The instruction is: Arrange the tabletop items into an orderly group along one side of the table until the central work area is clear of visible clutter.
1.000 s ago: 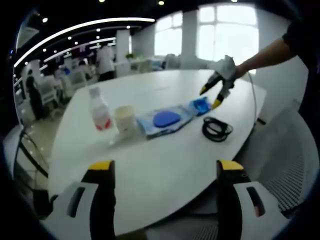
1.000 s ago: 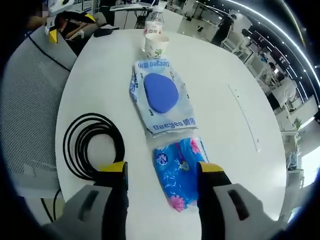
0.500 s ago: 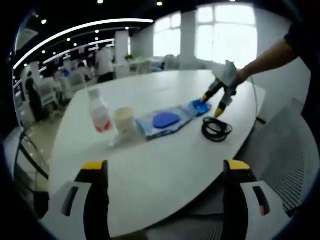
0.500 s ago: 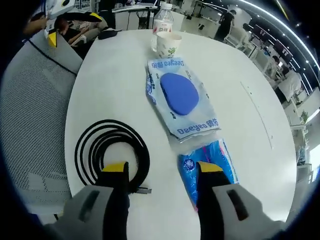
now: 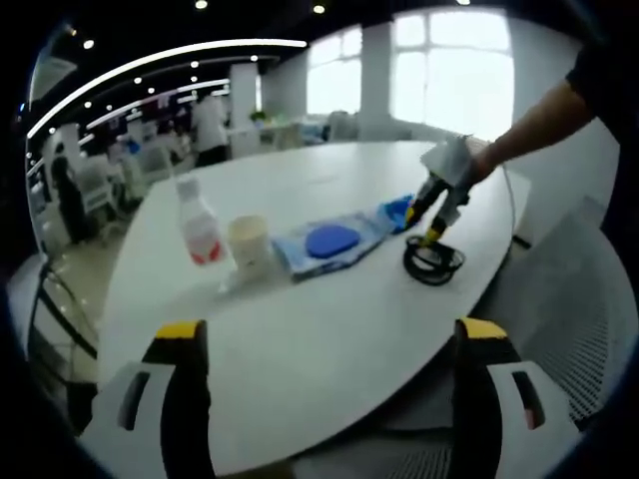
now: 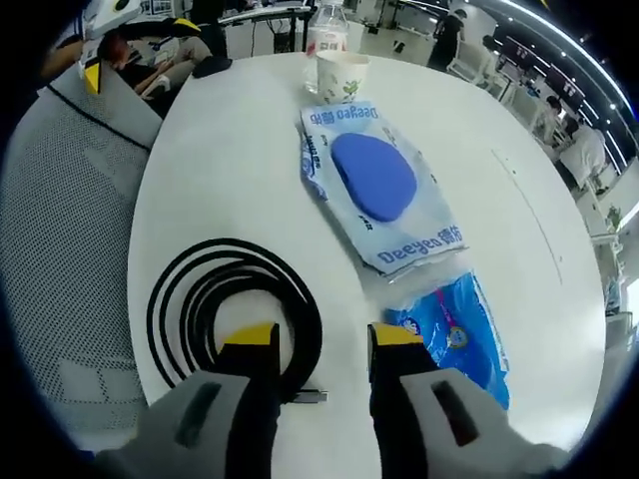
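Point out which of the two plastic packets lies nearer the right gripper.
The small bright blue patterned packet, just beside the right gripper. The larger wipes pack with the dark blue oval lid lies farther off, toward the paper cup.

White bench; black coiled cable; pale blue wipes pack with dark blue oval; bright blue floral packet; yellow-tipped grey tongs.

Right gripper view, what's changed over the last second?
The right tool has swung from over the small blue packet across to the coiled black cable, and its jaws have narrowed, now straddling the coil's edge without gripping it. The cable, wipes pack, cup and bottle stayed where they were.
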The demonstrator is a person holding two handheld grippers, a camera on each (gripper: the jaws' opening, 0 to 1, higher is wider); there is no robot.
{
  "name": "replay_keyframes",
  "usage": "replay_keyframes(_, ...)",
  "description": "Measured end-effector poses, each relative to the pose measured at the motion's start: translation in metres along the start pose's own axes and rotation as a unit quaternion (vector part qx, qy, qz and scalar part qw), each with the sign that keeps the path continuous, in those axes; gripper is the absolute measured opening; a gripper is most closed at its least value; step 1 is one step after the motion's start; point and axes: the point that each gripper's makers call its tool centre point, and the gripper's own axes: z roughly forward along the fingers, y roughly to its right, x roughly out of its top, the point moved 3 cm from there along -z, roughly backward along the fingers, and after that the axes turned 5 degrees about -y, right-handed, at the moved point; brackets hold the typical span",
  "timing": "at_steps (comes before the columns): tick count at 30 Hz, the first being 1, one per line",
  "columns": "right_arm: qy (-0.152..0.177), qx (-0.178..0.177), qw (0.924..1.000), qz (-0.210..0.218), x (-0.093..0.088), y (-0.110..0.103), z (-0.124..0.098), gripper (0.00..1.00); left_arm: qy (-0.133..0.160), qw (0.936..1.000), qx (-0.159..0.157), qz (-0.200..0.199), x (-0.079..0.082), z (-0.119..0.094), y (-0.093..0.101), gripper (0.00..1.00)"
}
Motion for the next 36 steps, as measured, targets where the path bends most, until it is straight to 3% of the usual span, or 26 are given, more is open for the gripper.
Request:
replay_keyframes(8, 0.006, 0.000, 0.9993, 0.037, -0.001, -0.005, 0.004, 0.21, -0.004, 1.0000, 0.002, -0.002, -0.001, 0.000, 0.000, 0.98)
replay_keyframes(15, 0.000, 0.007, 0.9993, 0.038, -0.003, -0.012, 0.007, 0.12, -0.007, 1.0000, 0.003, -0.005, -0.002, 0.000, -0.001, 0.95)
replay_keyframes(26, -0.004, 0.000, 0.9997, 0.023, -0.003, -0.015, 0.007, 0.06, -0.008, 0.9999, 0.002, -0.008, -0.003, 0.000, -0.001, 0.94)
replay_keyframes(36, 0.000, -0.015, 0.9998, 0.009, 0.003, -0.005, 0.003, 0.05, -0.007, 0.9999, 0.001, -0.007, -0.003, 0.000, -0.001, 0.94)
